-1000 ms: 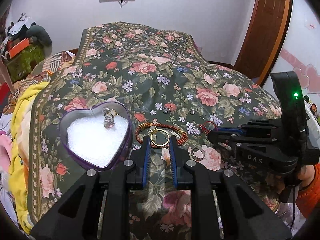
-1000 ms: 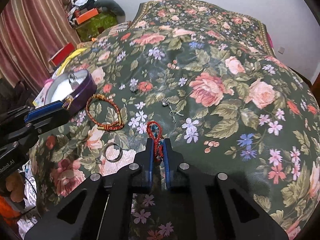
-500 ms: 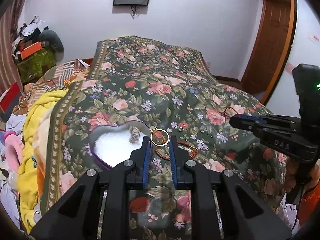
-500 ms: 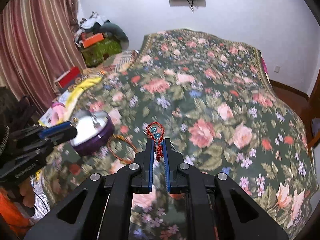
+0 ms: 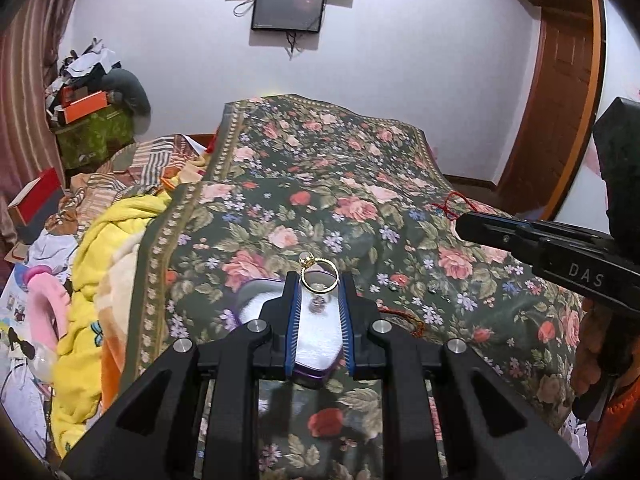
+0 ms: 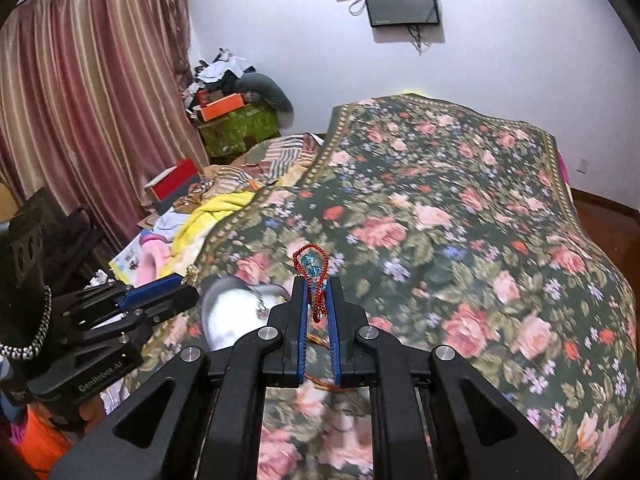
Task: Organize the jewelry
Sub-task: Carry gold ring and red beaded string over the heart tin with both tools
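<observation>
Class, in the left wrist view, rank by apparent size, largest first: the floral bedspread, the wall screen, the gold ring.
1. Floral bedspread
2. Wall screen
3. Gold ring, though it sits nearest the camera, in the left gripper, which enlarges it.

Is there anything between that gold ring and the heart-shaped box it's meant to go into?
Nothing visible does. The left hand-held gripper holds the gold ring at its fingertips in the air, with the heart-shaped box lying open on the floral bedspread beneath. One small piece already sits on its white lining.
</observation>
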`<state>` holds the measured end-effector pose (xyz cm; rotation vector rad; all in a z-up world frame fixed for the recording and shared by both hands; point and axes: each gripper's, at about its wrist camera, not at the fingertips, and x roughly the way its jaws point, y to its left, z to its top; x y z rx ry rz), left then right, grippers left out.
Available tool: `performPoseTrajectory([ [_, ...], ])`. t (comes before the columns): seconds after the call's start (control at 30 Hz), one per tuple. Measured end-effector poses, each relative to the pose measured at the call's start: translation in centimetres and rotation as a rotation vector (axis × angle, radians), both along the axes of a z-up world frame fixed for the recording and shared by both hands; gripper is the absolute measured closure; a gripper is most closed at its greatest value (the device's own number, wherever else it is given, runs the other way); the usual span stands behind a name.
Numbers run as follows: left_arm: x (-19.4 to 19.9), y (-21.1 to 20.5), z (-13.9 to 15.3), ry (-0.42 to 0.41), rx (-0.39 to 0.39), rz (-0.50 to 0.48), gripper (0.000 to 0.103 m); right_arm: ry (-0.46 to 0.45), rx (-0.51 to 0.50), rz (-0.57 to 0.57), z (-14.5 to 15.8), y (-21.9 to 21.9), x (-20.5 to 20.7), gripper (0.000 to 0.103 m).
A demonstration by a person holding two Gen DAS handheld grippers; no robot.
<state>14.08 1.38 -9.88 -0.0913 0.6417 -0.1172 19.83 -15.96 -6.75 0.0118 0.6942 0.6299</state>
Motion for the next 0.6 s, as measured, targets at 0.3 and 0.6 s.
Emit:
performPoseTrajectory([
  [0.3, 0.5, 2.8, -0.9, 0.013, -0.015, 0.052, 0.086, 0.007, -0.004, 0.075, -0.3, 3.5, 0.1, 0.095],
  [0.6, 1.4, 4.4, -2.7, 0.060, -0.023, 0.053, 0.086, 0.090, -0.040, 0.159, -3.4, 7.3, 0.5, 0.095],
])
